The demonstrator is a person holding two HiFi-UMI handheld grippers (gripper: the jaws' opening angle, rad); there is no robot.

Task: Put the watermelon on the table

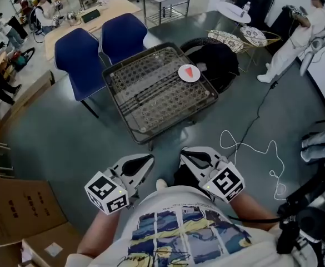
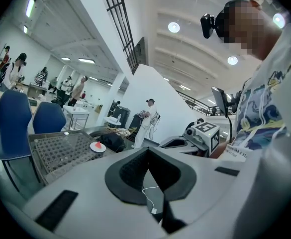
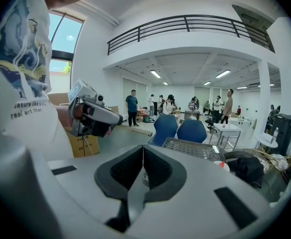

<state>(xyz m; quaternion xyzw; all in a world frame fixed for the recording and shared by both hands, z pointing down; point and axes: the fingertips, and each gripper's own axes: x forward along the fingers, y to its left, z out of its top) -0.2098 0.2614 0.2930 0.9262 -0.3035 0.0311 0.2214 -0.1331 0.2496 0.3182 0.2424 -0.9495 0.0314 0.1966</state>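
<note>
– Head view: where does the red, wedge-shaped watermelon slice [image 1: 189, 72] lie?
– On a small round white plate [image 1: 181, 75] at the far right corner of the dark-framed bench [image 1: 145, 90], whose top is perforated metal mesh. Two blue cushioned chairs [image 1: 83, 60] stand behind it.
– And each hand-held gripper?
– The left hand-held gripper [image 1: 146, 161] and right hand-held gripper [image 1: 186, 155], smooth white shells with black ribbed pads, hang near the person's chest, well apart from the plate. Both have jaws pressed together on nothing.
</note>
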